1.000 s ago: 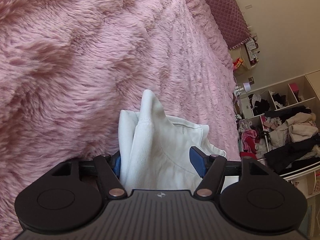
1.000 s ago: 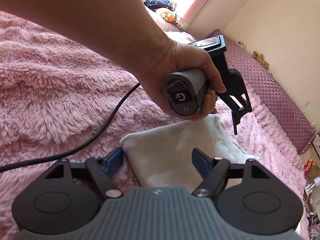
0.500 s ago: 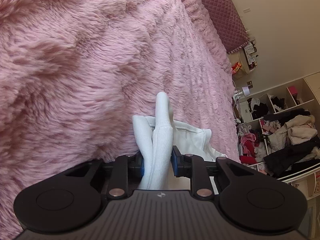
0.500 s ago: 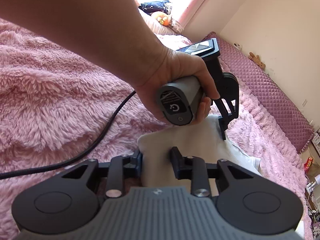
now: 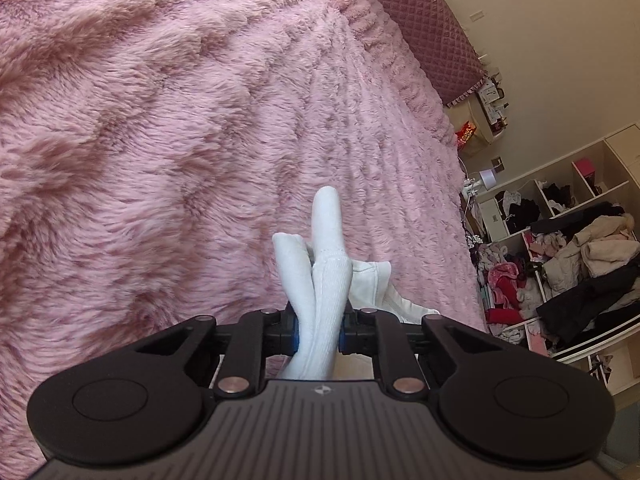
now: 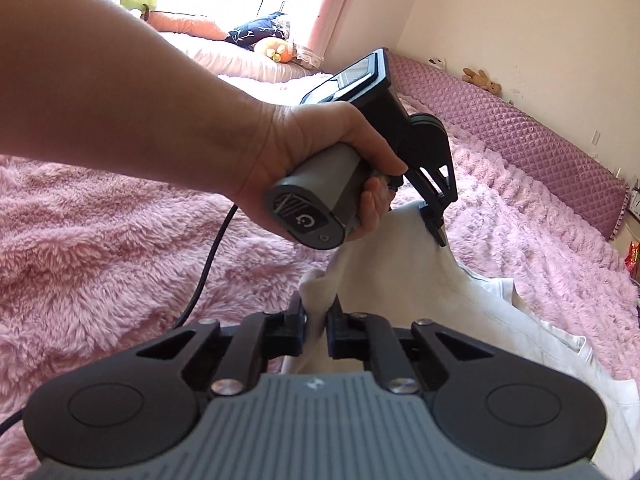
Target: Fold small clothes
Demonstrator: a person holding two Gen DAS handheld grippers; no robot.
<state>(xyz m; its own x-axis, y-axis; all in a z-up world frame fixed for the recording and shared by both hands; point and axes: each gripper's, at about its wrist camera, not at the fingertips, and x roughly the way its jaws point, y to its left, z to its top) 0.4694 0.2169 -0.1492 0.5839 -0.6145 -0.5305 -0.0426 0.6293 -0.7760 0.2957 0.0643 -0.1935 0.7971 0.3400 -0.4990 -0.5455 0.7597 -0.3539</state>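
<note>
Over the pink furry bed [image 5: 168, 128], the left gripper [image 5: 318, 330] has just closed, pinching a bunched fold of the white garment [image 5: 326, 276], while nearer, the right gripper [image 6: 316, 330] pinches its near edge [image 6: 400, 280].

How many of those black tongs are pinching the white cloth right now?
2. The left tongs clamp a bunched fold of the white cloth; the right tongs pinch its near edge.
</note>
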